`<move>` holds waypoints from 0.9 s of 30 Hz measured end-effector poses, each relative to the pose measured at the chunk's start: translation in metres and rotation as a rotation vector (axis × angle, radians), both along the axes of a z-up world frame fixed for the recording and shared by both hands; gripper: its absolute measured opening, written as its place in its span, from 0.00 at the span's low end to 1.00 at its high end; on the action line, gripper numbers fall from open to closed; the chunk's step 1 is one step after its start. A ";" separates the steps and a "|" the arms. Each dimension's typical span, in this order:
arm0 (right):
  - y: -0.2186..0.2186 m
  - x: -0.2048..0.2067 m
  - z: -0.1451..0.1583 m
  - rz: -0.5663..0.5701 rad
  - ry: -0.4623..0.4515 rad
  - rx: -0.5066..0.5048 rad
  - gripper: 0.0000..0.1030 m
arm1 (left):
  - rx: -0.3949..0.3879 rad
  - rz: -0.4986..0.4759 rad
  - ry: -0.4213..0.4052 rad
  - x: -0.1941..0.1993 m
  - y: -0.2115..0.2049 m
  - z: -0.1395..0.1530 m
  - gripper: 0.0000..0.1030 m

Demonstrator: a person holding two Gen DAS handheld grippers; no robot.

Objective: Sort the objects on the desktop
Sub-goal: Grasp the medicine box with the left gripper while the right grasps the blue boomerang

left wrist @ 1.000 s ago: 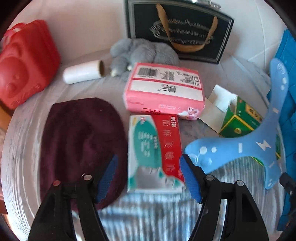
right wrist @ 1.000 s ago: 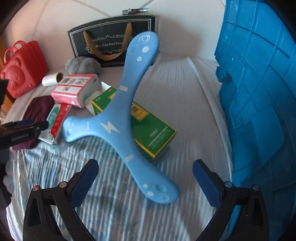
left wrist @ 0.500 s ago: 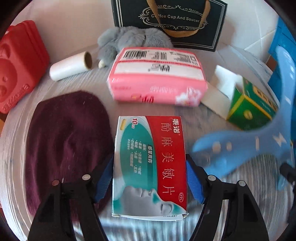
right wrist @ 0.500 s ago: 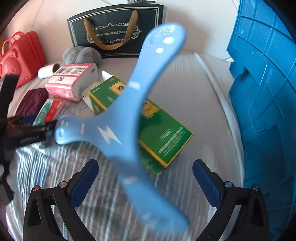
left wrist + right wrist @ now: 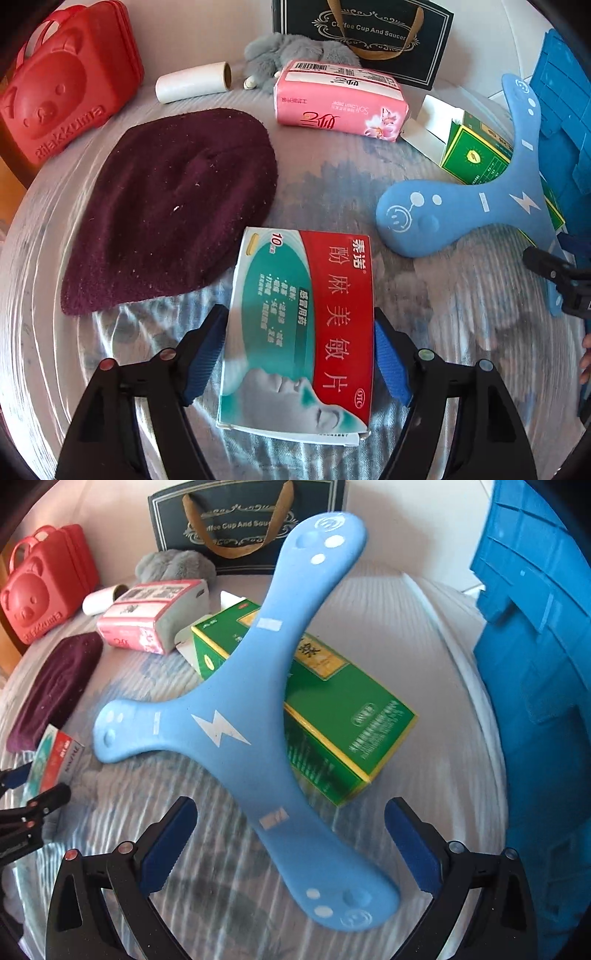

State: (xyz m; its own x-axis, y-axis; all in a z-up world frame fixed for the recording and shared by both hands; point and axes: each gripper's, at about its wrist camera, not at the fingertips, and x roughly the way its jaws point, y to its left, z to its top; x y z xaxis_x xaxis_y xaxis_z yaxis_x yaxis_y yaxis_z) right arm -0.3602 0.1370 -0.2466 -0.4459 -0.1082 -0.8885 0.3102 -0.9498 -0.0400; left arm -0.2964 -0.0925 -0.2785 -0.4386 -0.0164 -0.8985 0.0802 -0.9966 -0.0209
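Observation:
My left gripper (image 5: 300, 356) is shut on a red and teal medicine box (image 5: 306, 325), its pads against both long sides, and holds it above the striped cloth. The box also shows at the left of the right wrist view (image 5: 55, 757). My right gripper (image 5: 290, 843) is open around one arm of a blue three-armed boomerang (image 5: 236, 716), which lies partly on a green box (image 5: 332, 709); the pads stand apart from it. The boomerang (image 5: 480, 206) is also at the right of the left wrist view.
A dark maroon hat (image 5: 173, 199), a pink tissue pack (image 5: 340, 99), a white roll (image 5: 192, 83), a grey plush toy (image 5: 280, 51), a red bear case (image 5: 62, 81) and a black gift bag (image 5: 362, 33) lie behind. A blue crate (image 5: 543, 664) stands at the right.
My left gripper moved forward around the medicine box, closed on it and lifted it toward the camera. My right gripper moved forward over the boomerang's near arm and stayed open.

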 end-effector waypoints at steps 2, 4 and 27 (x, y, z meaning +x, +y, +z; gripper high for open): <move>0.000 -0.001 -0.004 -0.002 -0.010 -0.001 1.00 | -0.003 0.009 0.005 -0.003 -0.001 -0.001 0.79; 0.001 0.002 -0.003 0.000 -0.003 0.006 1.00 | -0.003 0.016 0.004 0.000 -0.004 -0.001 0.80; -0.011 0.044 0.041 0.047 0.066 -0.050 0.31 | -0.044 0.060 0.112 0.051 -0.016 0.057 0.70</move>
